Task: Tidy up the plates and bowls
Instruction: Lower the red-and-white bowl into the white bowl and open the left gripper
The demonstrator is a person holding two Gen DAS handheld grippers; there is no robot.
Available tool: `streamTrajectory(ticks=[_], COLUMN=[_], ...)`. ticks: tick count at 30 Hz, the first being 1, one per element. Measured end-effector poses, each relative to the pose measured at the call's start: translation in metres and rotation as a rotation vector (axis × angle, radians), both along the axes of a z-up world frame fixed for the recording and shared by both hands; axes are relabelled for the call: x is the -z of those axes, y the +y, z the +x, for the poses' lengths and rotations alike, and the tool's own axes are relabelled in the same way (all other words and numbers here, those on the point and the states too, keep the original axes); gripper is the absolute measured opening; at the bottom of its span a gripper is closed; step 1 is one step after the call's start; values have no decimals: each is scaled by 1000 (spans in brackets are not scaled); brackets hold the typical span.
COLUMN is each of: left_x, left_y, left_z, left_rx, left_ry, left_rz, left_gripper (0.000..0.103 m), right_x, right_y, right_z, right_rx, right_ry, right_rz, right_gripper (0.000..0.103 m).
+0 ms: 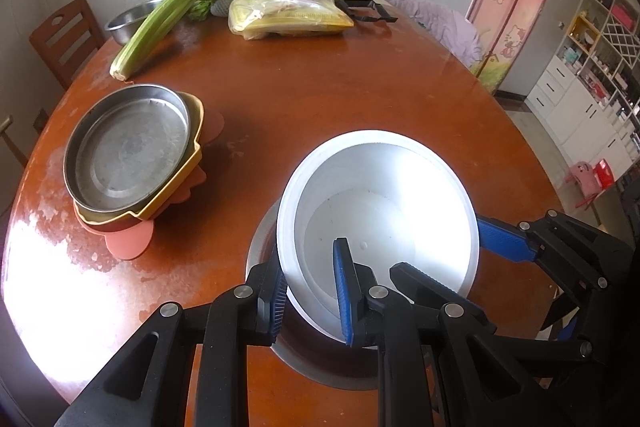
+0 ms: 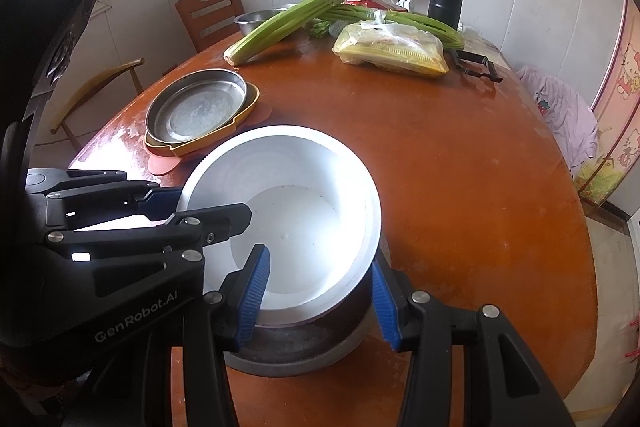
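White bowl [image 1: 376, 227] rim is pinched by left claw [image 1: 310, 297] and right claw [image 2: 320, 295] | tilt is levelled over grey bowl [image 2: 304, 355] beneath before release.

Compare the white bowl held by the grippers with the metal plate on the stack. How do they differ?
The deep white bowl is tilted and gripped at its rim; the shallow round steel plate lies flat, untouched. The bowl sits over a grey dish; the plate tops a yellow tray. Both are round and empty.
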State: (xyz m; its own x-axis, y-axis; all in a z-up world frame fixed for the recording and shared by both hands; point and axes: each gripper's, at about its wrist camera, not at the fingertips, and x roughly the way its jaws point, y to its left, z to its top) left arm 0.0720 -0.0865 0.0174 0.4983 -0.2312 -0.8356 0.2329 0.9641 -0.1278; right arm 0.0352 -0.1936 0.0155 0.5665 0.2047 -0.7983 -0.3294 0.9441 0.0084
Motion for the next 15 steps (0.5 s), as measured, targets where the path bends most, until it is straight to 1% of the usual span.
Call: streamTrajectory(ticks=[6,15], left_x=[1,1], left_y=[-3,-4], left_z=[0,1], left_rx=[0,9], left_ry=[-11,-9], left_rz=[21,16], left_gripper=[21,21], right_x=[3,7], right_y=[0,-3], right_z=[3,6], right_rx=[1,8], right_ry=[3,5], right_rz=[6,12], right_gripper=[49,49])
